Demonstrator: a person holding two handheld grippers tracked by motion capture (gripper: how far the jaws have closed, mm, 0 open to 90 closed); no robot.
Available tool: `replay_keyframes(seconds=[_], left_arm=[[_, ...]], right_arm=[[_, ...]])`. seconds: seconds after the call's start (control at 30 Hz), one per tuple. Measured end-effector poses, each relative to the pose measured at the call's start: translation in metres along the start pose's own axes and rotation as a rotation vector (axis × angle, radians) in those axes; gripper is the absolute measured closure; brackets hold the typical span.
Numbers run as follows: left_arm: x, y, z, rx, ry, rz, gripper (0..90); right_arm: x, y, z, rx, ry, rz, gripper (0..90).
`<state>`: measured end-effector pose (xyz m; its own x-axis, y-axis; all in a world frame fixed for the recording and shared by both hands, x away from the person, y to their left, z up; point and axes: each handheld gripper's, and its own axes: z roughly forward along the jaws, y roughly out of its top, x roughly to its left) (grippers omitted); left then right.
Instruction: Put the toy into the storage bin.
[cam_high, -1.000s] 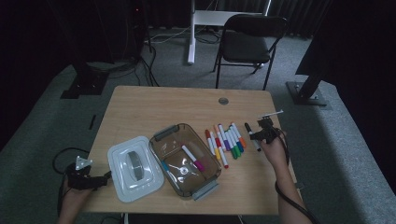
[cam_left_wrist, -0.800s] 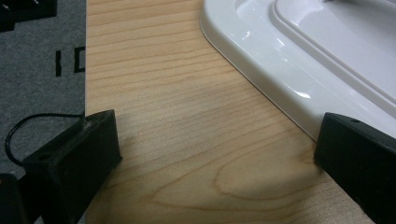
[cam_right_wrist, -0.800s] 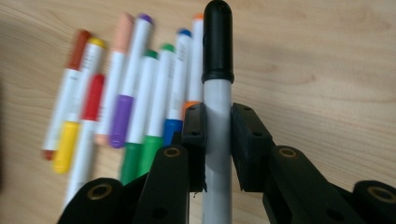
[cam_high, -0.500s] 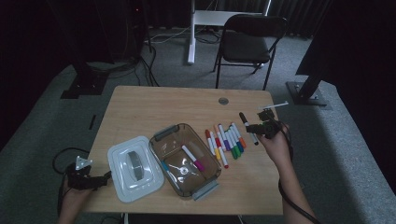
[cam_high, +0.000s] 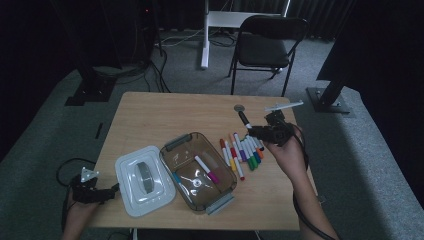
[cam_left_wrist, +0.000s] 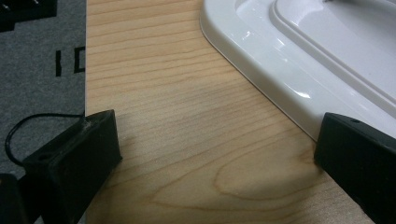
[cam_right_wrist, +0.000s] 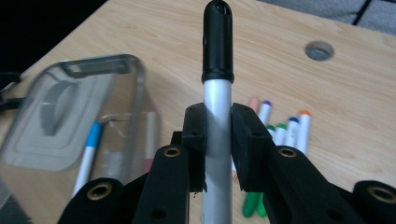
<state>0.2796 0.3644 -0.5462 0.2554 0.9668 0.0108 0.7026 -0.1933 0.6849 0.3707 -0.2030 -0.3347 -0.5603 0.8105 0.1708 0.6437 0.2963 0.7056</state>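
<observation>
A: Right tool (cam_high: 251, 131) clamping a black-capped marker (cam_high: 244, 120), jaws pressing on the silver barrel just below the cap.
B: Seeing the same in the right gripper view: barrel (cam_right_wrist: 217, 121) running up between the two black pads (cam_right_wrist: 247, 140), cap pointing away, toward the far edge of the counter (cam_high: 165, 115).
A: Holding it clear of the counter, above and just beyond the row of markers (cam_high: 242, 152), on the row's far right side.
B: Lying side by side, that row, just right of the clear container (cam_high: 197, 170). Showing red, orange, purple, green and blue caps.
A: Sitting open, the container, near the middle of the counter's near half. Carrying a pink-tipped marker (cam_high: 206, 169) and a blue-capped one (cam_high: 177, 179) inside.
B: White lid (cam_high: 143, 180) lying flat, touching the container's left wall.
A: Left tool (cam_high: 100, 194) hovering at the lid's left, right at the counter's near left corner.
B: Jaws standing wide apart there, gripping nothing. Showing bare wood between them in the left gripper view (cam_left_wrist: 217, 158), with the lid's white rim (cam_left_wrist: 261, 74) just beside the right-hand jaw.
A: Small round grommet (cam_high: 239, 107) sitting in the wood beyond the held marker, near the far edge.
B: Folding chair (cam_high: 265, 42) standing on the grey floor behind the counter, well apart from the container.
</observation>
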Motion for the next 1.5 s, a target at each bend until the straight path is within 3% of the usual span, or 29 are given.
replay_keyframes(seconds=[0.13,0.27,0.3,0.63,0.77,1.0,1.2,1.5], left_arm=[[0.000,0.000,0.000,0.000,0.000,0.000,0.7],[0.000,0.000,0.000,0.001,0.000,0.000,0.7],[0.000,0.000,0.000,0.001,0.000,0.001,0.7],[0.000,0.000,0.000,0.000,0.000,0.000,0.7],[0.000,0.000,0.000,0.000,0.000,0.001,0.7],[0.000,0.000,0.000,0.000,0.000,0.000,0.7],[0.000,0.000,0.000,0.000,0.000,0.003,0.7],[0.000,0.000,0.000,-0.001,0.000,0.000,0.7]], right_arm=[[0.021,0.008,-0.004,-0.018,0.041,-0.032,76.6],[0.025,0.009,-0.005,-0.022,0.049,-0.033,76.6],[0.041,0.016,-0.005,-0.026,0.073,-0.051,76.6],[0.089,0.027,0.013,0.006,0.150,-0.114,76.6],[0.107,0.026,0.028,0.034,0.198,-0.130,76.6],[0.128,0.017,0.063,0.123,0.236,-0.150,76.6],[0.142,0.004,0.098,0.205,0.244,-0.155,76.6],[0.153,-0.008,0.139,0.332,0.236,-0.160,76.6]])
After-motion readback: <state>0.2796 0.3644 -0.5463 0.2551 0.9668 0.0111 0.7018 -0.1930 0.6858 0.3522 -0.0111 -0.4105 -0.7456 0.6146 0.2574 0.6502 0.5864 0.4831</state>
